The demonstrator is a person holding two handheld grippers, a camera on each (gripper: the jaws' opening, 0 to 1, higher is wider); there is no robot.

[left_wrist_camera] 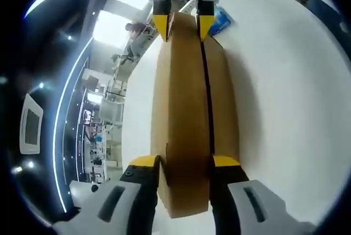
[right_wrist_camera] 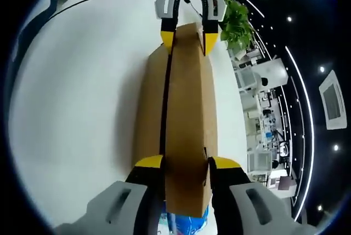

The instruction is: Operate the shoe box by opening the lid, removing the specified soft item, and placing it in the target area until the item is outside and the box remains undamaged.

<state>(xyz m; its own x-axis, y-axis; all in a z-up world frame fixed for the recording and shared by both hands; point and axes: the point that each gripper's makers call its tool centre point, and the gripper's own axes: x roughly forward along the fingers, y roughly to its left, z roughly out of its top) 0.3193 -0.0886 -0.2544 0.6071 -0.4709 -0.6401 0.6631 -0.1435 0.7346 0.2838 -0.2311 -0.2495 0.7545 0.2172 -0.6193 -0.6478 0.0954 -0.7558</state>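
**Still at step 1: both claws hold the lid at its 2 ends**

Right now the shoe box point(left_wrist_camera: 186, 120) lies flat on the white table point(left_wrist_camera: 285, 109). It is brown card and long. Its lid point(right_wrist_camera: 186, 109) sits a little raised over the base, with a dark gap along one long side, so it looks partly lifted but not off.

At one end of the box, the left gripper point(left_wrist_camera: 185, 164) has its 2 yellow-tipped jaws set close on each side of the lid, pinching the card. At the far end of the box, the right gripper point(right_wrist_camera: 185, 164) does the same, jaws nearly closed on the lid end. Each claw can be seen from the other one, far down the box.

Just past the right gripper's end of the box, something blue point(left_wrist_camera: 222, 20) lies on the table. I cannot tell what it is.

Beyond the table, past the left gripper's end of the box, a green plant point(right_wrist_camera: 237, 21) stands.

My guess on the job: the lid is only starting to open. The soft thing inside cannot be seen. Lifting the lid off, taking the soft thing out and putting it down are all left to do. The box looks unhurt.
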